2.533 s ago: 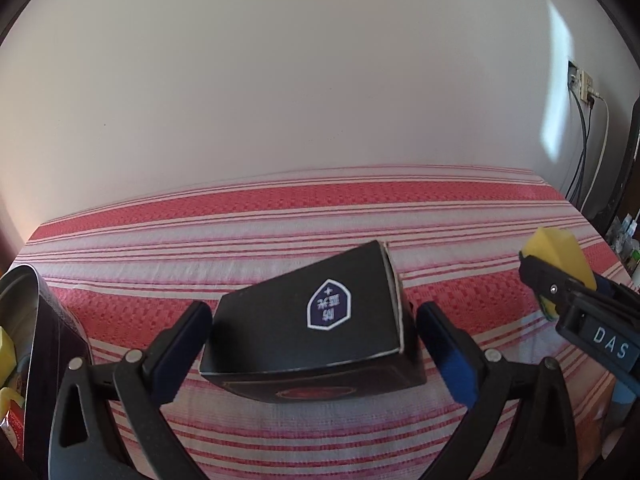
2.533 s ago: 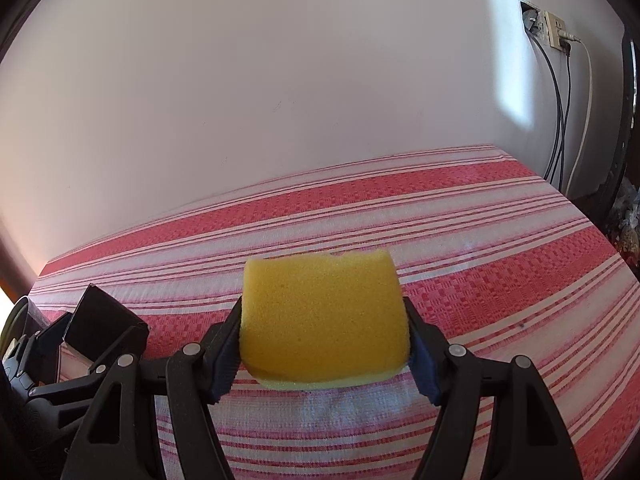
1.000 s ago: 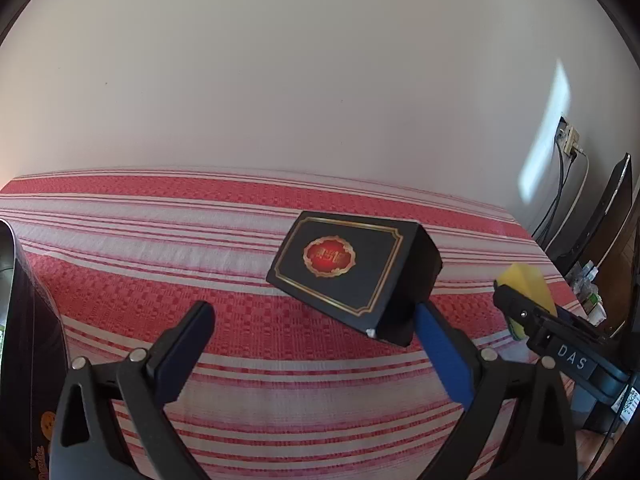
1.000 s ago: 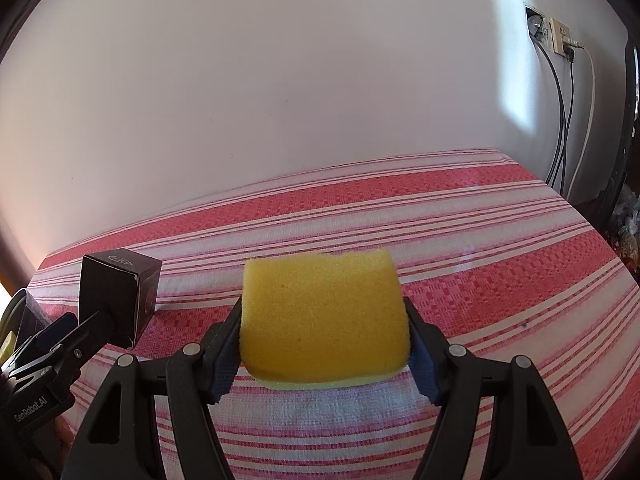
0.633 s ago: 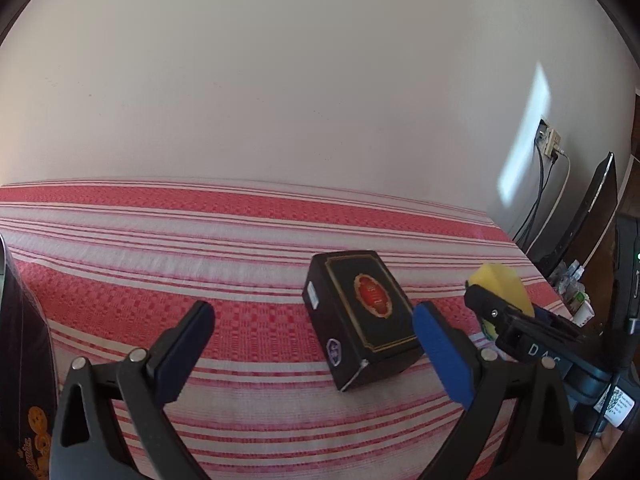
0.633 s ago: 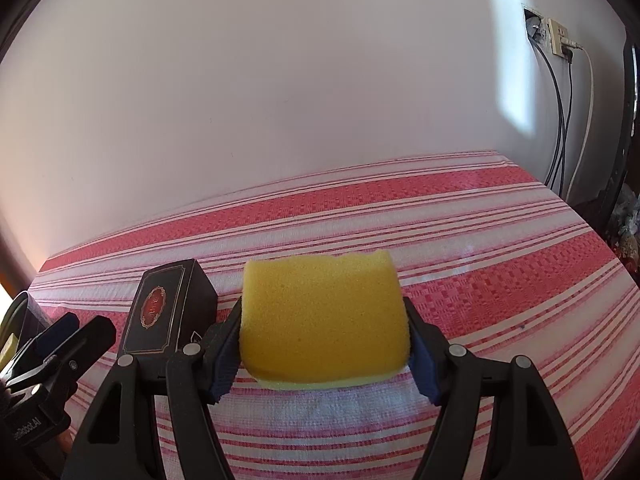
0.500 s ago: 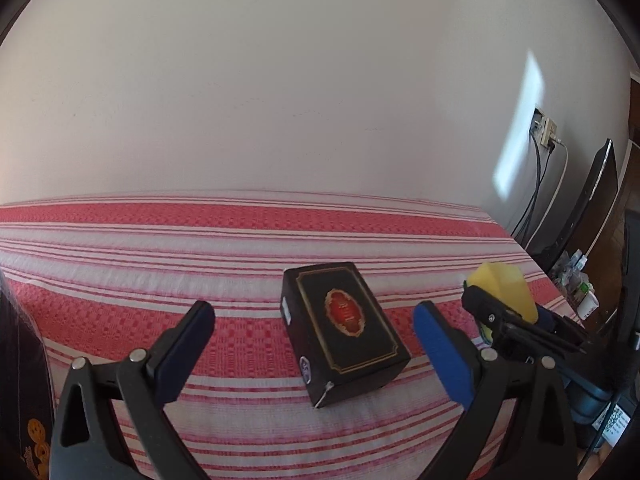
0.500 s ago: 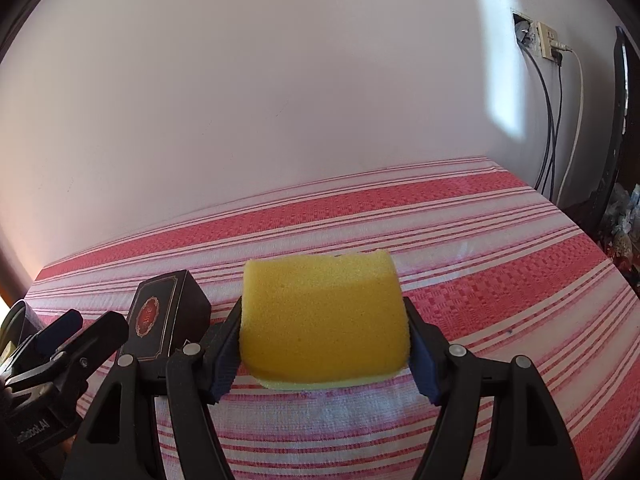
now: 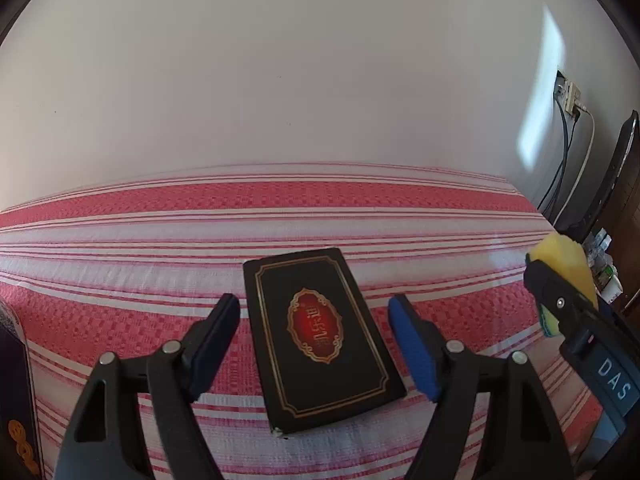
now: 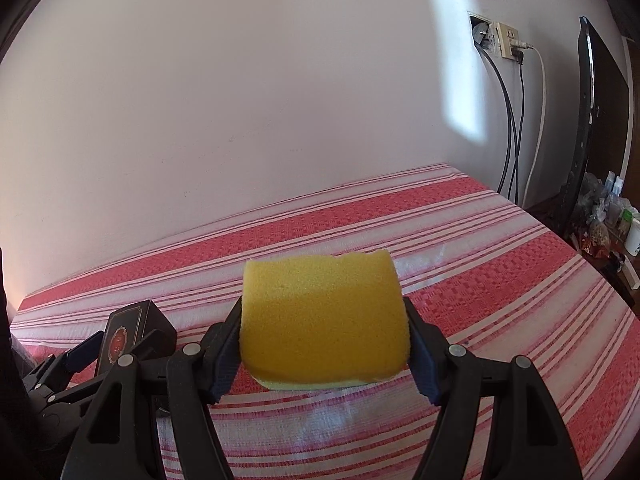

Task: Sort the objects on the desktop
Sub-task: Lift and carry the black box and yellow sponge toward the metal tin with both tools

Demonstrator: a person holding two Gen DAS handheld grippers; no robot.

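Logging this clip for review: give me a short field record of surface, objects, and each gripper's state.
surface: red and white striped cloth
black box: black box lying flat, gold-framed red emblem up
left gripper: left gripper closing around the black box, pads not yet touching it
right gripper: right gripper shut on yellow sponge, held above the cloth
background: wall socket with cables

Black gold-trimmed box [image 9: 320, 336], yellow sponge [image 10: 324, 320], red-white striped cloth [image 9: 120, 216]
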